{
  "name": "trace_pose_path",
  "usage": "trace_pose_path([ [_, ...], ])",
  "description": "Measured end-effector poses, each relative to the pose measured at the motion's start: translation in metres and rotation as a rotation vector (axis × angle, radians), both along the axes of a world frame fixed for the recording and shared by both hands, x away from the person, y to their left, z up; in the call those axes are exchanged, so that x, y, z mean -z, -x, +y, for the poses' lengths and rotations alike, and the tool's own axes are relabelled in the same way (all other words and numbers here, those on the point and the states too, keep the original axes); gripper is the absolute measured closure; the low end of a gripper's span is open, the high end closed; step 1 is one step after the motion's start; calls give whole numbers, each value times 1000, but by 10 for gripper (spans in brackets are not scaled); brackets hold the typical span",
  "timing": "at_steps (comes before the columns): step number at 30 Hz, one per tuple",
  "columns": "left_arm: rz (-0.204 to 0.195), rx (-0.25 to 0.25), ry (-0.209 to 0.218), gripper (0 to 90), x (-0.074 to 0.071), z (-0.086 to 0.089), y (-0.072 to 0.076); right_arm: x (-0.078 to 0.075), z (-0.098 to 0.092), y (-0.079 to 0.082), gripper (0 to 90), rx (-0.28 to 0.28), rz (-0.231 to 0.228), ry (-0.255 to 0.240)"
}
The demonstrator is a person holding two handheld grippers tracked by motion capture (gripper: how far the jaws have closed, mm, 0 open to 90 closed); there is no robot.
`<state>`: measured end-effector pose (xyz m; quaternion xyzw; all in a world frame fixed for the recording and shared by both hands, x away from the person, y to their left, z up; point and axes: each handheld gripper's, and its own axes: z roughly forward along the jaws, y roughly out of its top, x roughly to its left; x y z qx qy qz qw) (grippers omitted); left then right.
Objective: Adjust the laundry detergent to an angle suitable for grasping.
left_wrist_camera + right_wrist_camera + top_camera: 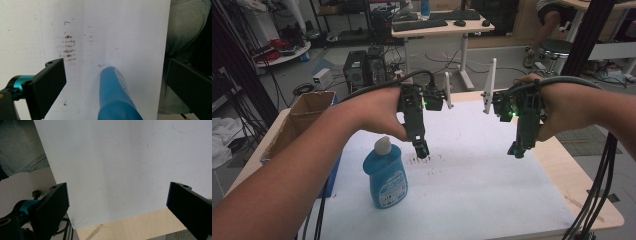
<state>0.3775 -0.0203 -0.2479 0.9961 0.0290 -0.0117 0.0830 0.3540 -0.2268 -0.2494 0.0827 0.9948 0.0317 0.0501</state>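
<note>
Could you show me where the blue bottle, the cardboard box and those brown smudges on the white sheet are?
blue bottle [385, 179]: high view, on its label.
cardboard box [299, 118]: high view, on its side wall.
brown smudges [68, 47]: left gripper view, on the middle of the streaked patch.

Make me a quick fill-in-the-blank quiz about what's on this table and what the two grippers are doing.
1. The bottle standing on the white sheet is coloured ____.
2. The left gripper has its jaws ____.
3. The box at the table's left edge is made of ____.
4. The right gripper holds ____.

Missing words: blue; open; cardboard; nothing
</note>
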Motion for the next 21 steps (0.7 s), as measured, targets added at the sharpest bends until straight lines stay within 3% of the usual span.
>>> trace_pose_path([
  [16, 2, 1, -18, 32, 0, -3, 2, -3, -2, -1, 34, 6, -12, -21],
  [21, 4, 3, -15, 31, 0, -2, 2, -1, -2, 0, 34, 7, -13, -2],
])
